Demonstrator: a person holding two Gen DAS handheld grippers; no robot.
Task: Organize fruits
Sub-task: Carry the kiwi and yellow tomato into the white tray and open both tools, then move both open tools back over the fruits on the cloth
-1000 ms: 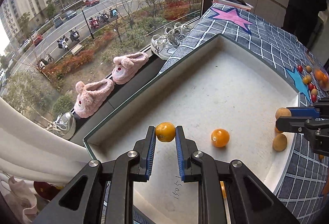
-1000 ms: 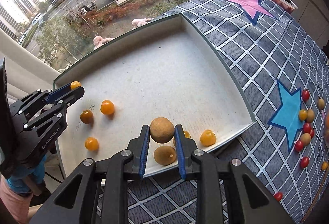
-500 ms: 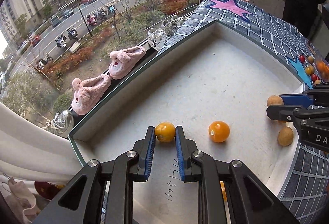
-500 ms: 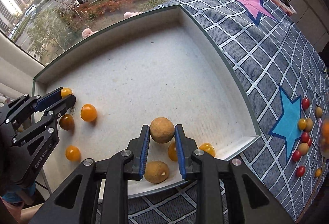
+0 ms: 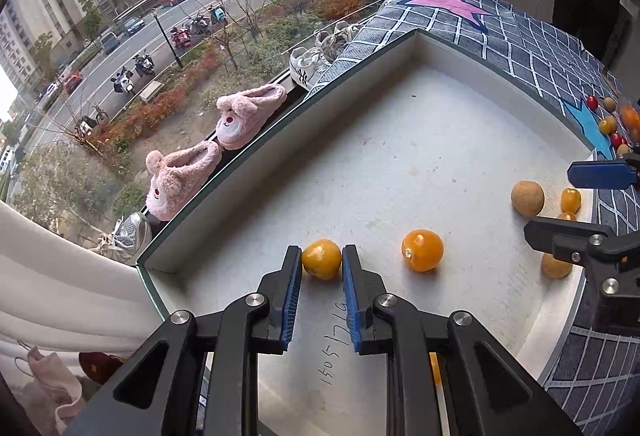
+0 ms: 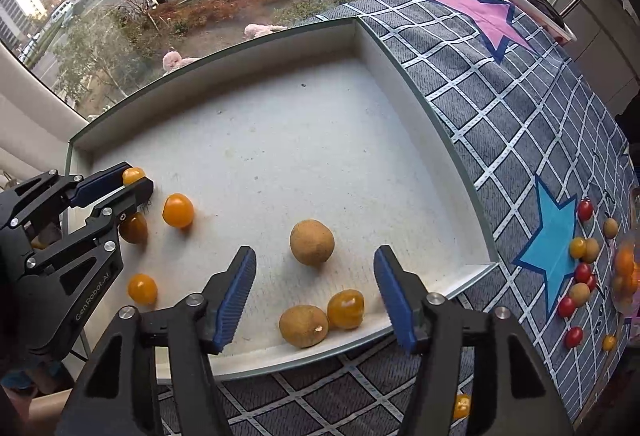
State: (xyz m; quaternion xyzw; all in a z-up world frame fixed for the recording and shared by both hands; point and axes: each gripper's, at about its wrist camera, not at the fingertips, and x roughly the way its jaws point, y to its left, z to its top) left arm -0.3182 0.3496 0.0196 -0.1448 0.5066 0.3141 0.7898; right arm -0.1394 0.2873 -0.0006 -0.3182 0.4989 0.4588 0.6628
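a: left wrist view. the left gripper (image 5: 322, 265) has its blue pads closed against an orange fruit (image 5: 321, 259), one pad on each side. the fruit sits low over the floor of the white tray (image 5: 400, 140), near the tray's window-side corner. i cannot tell whether it touches the floor.

b: other items in that view?

a: a second orange fruit (image 5: 423, 250) lies on the tray floor just right of the pads. a brown longan (image 5: 527, 198) rests further right, between the spread fingers of the right gripper (image 5: 568, 204). pink slippers (image 5: 216, 144) sit on the window ledge.

b: right wrist view.

a: the right gripper (image 6: 314, 276) is spread wide and holds nothing. the brown longan (image 6: 312, 242) lies free on the tray (image 6: 436, 124) floor between and just ahead of the fingertips. another longan (image 6: 303, 326) touches a yellow fruit (image 6: 345, 309) by the near wall. the left gripper (image 6: 134, 180) clamps its orange fruit (image 6: 133, 175) at the tray's left edge. loose small fruits (image 6: 580, 272) lie on the checked cloth (image 6: 500, 108), around the blue star.
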